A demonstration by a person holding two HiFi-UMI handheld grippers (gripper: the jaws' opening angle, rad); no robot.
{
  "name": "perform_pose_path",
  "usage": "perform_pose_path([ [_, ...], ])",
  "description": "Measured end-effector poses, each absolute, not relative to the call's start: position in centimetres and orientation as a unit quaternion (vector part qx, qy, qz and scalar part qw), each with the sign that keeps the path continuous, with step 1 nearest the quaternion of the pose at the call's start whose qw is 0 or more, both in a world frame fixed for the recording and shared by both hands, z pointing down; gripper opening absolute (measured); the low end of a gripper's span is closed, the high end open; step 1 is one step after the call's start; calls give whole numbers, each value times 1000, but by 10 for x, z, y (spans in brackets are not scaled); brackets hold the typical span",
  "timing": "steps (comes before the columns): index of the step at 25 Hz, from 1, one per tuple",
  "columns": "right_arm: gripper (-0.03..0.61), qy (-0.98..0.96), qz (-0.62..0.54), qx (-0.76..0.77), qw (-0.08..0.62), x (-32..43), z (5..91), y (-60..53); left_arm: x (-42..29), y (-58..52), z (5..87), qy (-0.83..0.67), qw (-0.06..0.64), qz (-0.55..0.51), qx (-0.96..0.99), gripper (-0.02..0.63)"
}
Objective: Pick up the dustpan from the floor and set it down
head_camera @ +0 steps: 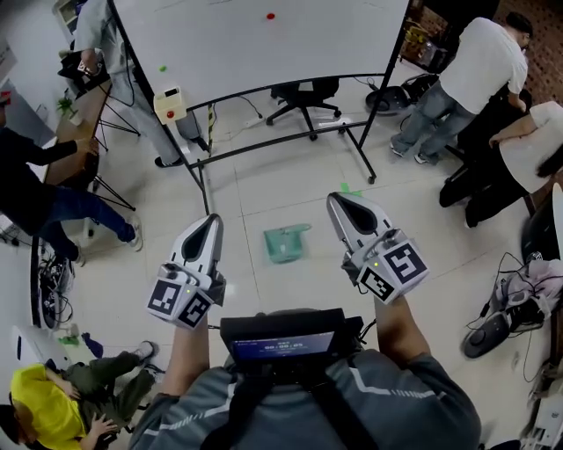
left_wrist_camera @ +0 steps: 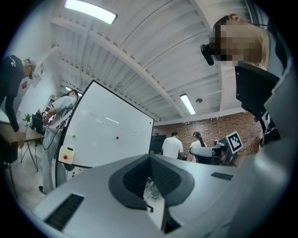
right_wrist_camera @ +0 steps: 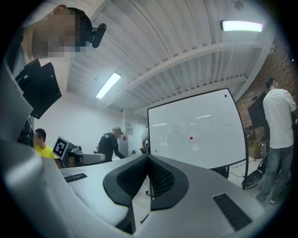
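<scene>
Nearest my chest, one dark screen unit [head_camera: 281, 338] sat between my two forearms. Two grippers were in front of it, both held level.

1. Left gripper [head_camera: 211, 221]: its own view showed the two ribbed pads [left_wrist_camera: 163, 179] meeting at the tip, with nothing between them.
2. Right gripper [head_camera: 339, 200]: its two pads [right_wrist_camera: 160, 179] were likewise pressed together and empty.

My hands were covered by the gripper bodies.

One green dustpan [head_camera: 287, 243] lay on the tiled floor [head_camera: 246, 193], seen between the two grippers in the head view and touching neither. It was blurred, so its handle could not be made out. Only the head view showed it; both gripper views looked over it.

Farther off stood one whiteboard [head_camera: 255, 53] on a wheeled frame, bearing one red magnet [head_camera: 270, 15] and one green magnet [head_camera: 163, 68]. One black office chair [head_camera: 303, 95] was partly hidden behind it.

Five other people appeared in the head view: three at the left and two at the right, several cut off by the frame edge.

Only the gripper views showed the ribbed ceiling, and only the left gripper view showed a brick wall [left_wrist_camera: 205, 130].
</scene>
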State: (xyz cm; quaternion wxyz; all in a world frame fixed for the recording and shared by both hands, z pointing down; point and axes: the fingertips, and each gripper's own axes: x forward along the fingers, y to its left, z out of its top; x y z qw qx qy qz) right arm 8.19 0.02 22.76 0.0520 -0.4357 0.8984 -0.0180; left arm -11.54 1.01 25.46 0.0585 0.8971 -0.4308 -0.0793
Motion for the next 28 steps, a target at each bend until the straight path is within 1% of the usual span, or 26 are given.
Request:
perform_pose_path([
  [5,20,899,-20,-434,48,76,229,-8,-119,2,256,-429,63,-80,898,28],
  [16,21,905,-14,-425,2,28,253,-41,-158,-28,287,-411,83,-71,905,28],
  [17,39,908,-17,-419,-7,23,261,-47,-160,-33,294,-408,86,-68,906,28],
  [18,73,910,-20,-413,-18,21,271,-55,-160,-39,302,-406,89,-63,908,28],
  [23,144,927,-26,-363,-93,19,340,-96,-148,-75,351,-415,109,-39,902,29],
  [28,187,938,-35,-283,-197,20,445,-135,-128,-113,426,-438,154,-14,886,29],
])
